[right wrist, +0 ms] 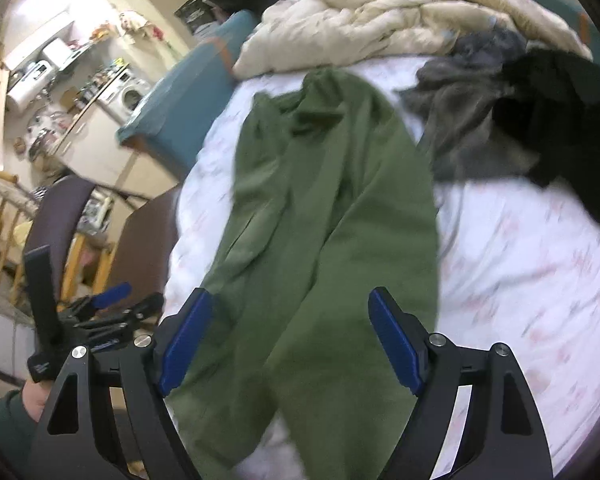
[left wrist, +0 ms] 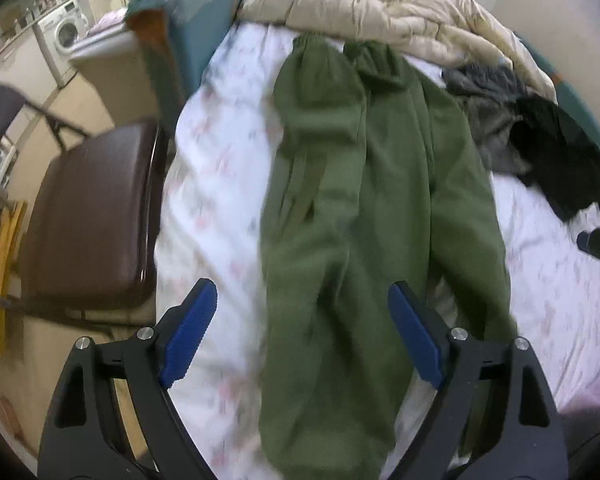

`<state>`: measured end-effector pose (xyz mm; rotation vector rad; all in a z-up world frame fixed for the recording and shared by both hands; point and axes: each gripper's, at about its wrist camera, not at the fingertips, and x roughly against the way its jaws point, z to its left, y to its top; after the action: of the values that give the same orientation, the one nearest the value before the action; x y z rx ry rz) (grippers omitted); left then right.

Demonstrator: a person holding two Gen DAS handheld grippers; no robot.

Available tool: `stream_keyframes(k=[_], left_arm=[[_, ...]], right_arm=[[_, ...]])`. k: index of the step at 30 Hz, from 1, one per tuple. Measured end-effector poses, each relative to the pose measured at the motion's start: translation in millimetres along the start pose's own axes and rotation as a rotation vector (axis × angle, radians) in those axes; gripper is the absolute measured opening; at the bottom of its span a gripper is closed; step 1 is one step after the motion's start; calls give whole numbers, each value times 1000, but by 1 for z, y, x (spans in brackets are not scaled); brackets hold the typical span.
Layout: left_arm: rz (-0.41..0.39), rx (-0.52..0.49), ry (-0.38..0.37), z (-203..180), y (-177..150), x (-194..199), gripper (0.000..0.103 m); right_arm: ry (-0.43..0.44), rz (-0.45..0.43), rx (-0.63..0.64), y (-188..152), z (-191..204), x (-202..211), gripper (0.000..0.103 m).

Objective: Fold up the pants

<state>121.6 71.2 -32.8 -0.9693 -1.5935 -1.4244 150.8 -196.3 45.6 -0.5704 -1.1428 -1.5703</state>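
Green pants [left wrist: 360,208] lie lengthwise on the white floral bed sheet [left wrist: 220,184], both legs side by side, cuffs at the far end near the quilt. In the right wrist view the same green pants [right wrist: 332,216] run from far to near. My left gripper [left wrist: 302,304] hovers above the near part of the pants, open, with nothing between its blue pads. My right gripper [right wrist: 290,312] is open too, over the near end of the pants, empty. The left gripper [right wrist: 108,300] also shows at the left of the right wrist view, held by a hand.
A cream quilt [left wrist: 380,4] is bunched at the far end of the bed. Grey and black clothes [left wrist: 532,136] lie piled at the right. A brown chair [left wrist: 88,216] stands by the bed's left side, a teal headboard [left wrist: 196,20] beyond it.
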Motion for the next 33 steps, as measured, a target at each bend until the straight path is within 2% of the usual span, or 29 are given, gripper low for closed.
stream_keyframes(k=[7, 11, 14, 17, 19, 20, 22, 25, 28, 29, 30, 31, 32, 33], left_arm=[[91, 58, 4, 12, -70, 6, 85], [153, 107, -22, 13, -108, 1, 85], [164, 107, -37, 6, -125, -3, 85], [132, 94, -44, 0, -128, 0, 85], [115, 79, -44, -3, -126, 2, 85], [109, 72, -45, -3, -125, 2, 85], [99, 65, -36, -3, -123, 1, 85], [111, 85, -22, 3, -123, -6, 85], [121, 125, -31, 10, -121, -9, 85], [121, 134, -34, 11, -120, -10, 85], [120, 141, -36, 11, -119, -9, 85], [118, 143, -37, 11, -119, -9, 85], [115, 142, -38, 11, -119, -8, 85], [114, 138, -38, 9, -120, -8, 85]], right_arm=[[70, 97, -26, -79, 15, -7, 82], [100, 159, -51, -122, 20, -18, 82], [103, 226, -54, -145, 19, -38, 82], [78, 269, -72, -154, 6, -63, 79], [24, 268, -108, -157, -12, -75, 75], [-12, 253, -144, -155, -27, -79, 70], [-88, 207, -226, -150, -57, -77, 66], [-274, 74, -380, -143, -112, -49, 66], [-579, -39, -486, -142, -157, -7, 66], [-626, -62, -563, -146, -173, 7, 66], [-590, -76, -624, -150, -182, 14, 67], [-503, -81, -677, -154, -188, 18, 67], [-379, -79, -705, -156, -187, 18, 67], [-328, -80, -699, -155, -183, 18, 67]])
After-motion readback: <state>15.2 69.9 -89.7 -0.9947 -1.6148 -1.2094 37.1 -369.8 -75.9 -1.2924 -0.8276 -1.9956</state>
